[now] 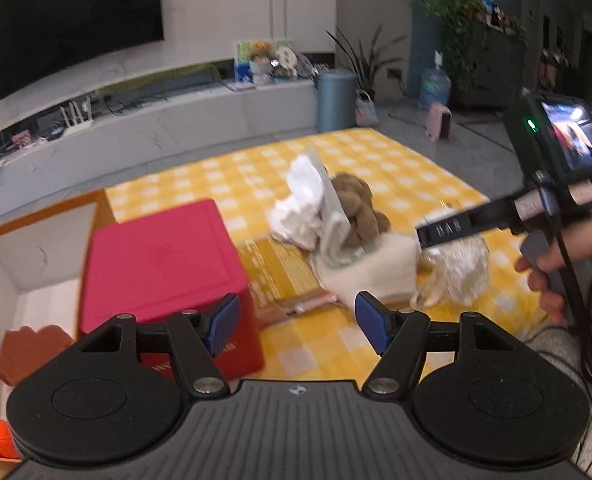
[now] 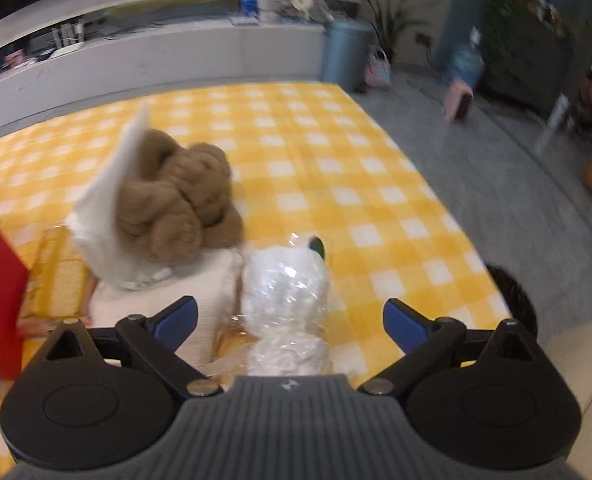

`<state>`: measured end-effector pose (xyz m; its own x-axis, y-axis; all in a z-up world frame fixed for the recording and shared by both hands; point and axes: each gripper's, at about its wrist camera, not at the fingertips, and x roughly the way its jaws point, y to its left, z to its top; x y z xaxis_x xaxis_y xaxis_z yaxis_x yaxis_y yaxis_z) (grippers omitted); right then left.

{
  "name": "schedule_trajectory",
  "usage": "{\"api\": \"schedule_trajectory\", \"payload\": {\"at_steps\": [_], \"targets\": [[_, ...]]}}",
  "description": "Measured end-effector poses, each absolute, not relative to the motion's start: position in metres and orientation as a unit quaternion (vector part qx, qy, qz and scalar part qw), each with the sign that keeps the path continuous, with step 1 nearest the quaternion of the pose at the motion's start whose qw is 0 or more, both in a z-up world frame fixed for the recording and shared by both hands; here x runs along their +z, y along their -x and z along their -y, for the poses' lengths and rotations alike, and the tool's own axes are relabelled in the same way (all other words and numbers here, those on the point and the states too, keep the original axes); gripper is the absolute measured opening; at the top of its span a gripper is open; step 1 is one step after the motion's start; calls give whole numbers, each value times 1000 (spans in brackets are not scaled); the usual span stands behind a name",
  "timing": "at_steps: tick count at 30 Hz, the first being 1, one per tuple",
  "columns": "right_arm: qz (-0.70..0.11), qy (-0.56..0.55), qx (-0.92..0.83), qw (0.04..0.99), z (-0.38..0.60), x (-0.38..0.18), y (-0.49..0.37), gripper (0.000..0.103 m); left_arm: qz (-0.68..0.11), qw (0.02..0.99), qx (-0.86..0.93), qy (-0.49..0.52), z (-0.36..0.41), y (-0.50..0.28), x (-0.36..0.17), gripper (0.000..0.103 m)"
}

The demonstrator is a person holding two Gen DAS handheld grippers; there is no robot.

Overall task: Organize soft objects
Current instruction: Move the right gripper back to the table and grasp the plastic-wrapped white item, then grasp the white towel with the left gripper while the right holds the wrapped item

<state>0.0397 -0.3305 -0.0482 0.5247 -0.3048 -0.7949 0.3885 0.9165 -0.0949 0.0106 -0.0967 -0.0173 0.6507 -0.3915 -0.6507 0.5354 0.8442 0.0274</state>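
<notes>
On the yellow checked blanket lies a pile of soft things: a brown plush, a crumpled white cloth, a folded cream cloth and a plastic-wrapped white plush. My left gripper is open and holds nothing, hovering near a red box, short of the pile. My right gripper is open just above the wrapped plush, which lies between its pads without touching them. One right finger reaches over the pile, held by a hand.
An orange-rimmed white box at the left holds a rust-coloured knitted piece and an orange item. A flat yellow packet lies beside the red box. Beyond the blanket are a low white bench, a blue bin and grey floor.
</notes>
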Motion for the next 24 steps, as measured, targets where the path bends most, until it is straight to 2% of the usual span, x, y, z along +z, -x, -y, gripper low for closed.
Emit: {"api": "schedule_trajectory", "payload": {"at_steps": [3,4,5,7,15,22,24], "targets": [[-451,-87,-184,869,344,-61,-48,95,-340,896,-260,-117,102,-9,-22,78],[-457,-96,-190,863,346,-63,-48,89,-340,895,-263,-119,104,-8,-23,78],[-464,-100,-194,858,348,-66,-50,76,-340,894,-265,-121,104,-5,-23,78],[-479,-110,-186,851,351,-72,-51,58,-341,893,-267,-123,108,-3,-23,78],[-493,-115,-172,845,348,-69,-33,56,-341,893,-266,-125,99,-1,-20,78],[-534,-107,-168,822,345,-87,-46,62,-344,892,-264,-127,94,-2,-18,78],[-533,-109,-164,823,345,-88,-46,57,-342,893,-264,-128,93,0,-18,78]]}}
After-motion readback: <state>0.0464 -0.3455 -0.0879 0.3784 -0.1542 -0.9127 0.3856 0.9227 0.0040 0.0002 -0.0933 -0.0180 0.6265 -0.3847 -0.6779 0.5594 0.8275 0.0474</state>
